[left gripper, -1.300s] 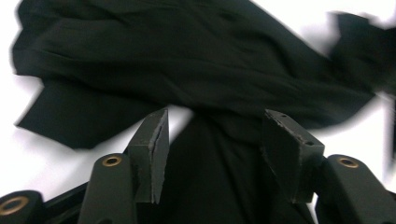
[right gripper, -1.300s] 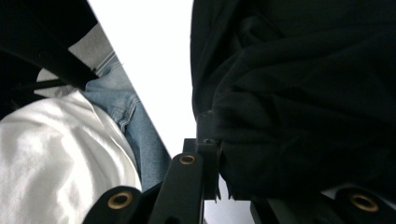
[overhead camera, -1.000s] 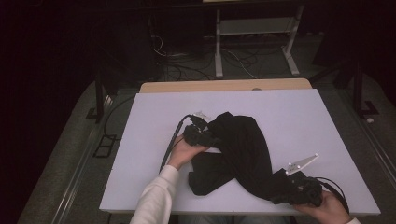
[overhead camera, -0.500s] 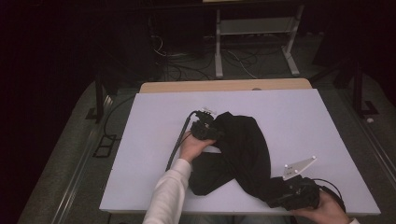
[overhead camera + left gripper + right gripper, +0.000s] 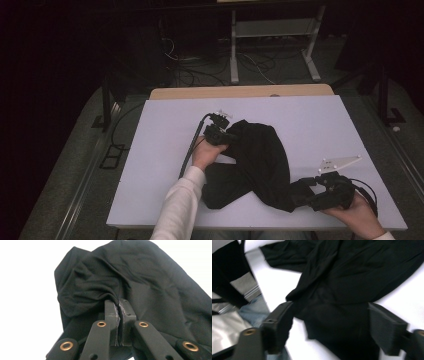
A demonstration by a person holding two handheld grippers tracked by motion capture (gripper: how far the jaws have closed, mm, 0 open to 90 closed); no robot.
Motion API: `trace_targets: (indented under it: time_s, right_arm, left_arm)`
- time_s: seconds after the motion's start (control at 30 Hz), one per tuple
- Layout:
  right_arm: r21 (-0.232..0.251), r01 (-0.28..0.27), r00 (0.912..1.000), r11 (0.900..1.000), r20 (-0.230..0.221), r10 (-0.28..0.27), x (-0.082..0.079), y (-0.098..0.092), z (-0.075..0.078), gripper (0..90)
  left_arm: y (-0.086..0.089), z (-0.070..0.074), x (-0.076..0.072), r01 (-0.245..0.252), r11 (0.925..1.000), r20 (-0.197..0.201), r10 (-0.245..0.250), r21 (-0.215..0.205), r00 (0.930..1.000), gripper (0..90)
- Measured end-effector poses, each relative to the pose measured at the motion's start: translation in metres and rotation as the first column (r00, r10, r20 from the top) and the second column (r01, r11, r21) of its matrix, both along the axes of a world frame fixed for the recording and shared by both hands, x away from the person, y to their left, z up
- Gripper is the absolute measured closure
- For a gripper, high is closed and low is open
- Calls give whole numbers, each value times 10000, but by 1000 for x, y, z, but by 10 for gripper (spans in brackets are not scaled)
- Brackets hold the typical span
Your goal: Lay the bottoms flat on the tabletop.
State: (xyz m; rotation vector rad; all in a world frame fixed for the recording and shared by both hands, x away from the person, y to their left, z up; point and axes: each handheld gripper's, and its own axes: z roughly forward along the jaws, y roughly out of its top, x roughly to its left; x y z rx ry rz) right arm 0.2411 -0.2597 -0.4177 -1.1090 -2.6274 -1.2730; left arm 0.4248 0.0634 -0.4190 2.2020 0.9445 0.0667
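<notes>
High view: a black cloth (image 5: pixel 260 165) lies crumpled mid-table (image 5: pixel 160 150), trailing to the near right corner. Soft, light and limp, it should bunch; best pinched at a fold or hem. No containers.

Left gripper view: the left gripper (image 5: pixel 119 305), just closing, is clamped on a fold.

Right gripper view: the right gripper (image 5: pixel 332 327), just opening, stands apart, cloth loose between.

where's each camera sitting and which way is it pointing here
High view: above the person's side, looking forward and down on the white table; both forearms, left gripper, right gripper.
Left gripper view: along closed jaws pinching the black garment.
Right gripper view: along open jaws, garment between them.
All three share the garment.
</notes>
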Motion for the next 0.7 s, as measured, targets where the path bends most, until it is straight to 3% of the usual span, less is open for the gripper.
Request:
trace_targets:
  time_s: [0.07,0.23,0.37,0.43,0.47,0.6,0.7]
  right_arm:
    - [-1,271,9996,9996,33,-271,5,-1,1,149]
    - [179,746,9972,9971,-43,-745,21,-5,0,118]
    - [252,1126,9936,9933,12,-1127,32,-8,-1,33]
    - [309,1322,9912,9907,64,-1325,38,-10,-1,15]
    - [320,1406,9900,9896,68,-1409,41,-11,-1,2]
    - [336,1629,9866,9861,-67,-1628,51,-12,-3,0]
    - [221,1721,9850,9848,-142,-1718,58,-10,-3,0]
  left_arm:
    - [-2,10,1,37,10000,153,-36,-28,9999,860]
    - [-10,35,2,237,9996,567,-230,-120,9981,860]
    - [-15,59,-1,538,9985,983,-531,-52,9937,862]
    - [-15,63,-3,581,9983,1060,-576,-12,9927,862]
    - [-12,72,-7,707,9974,1229,-721,162,9898,862]
    - [1,83,-12,605,9976,1377,-647,343,9884,862]
    - [13,93,-14,410,9989,1522,-437,211,9874,862]
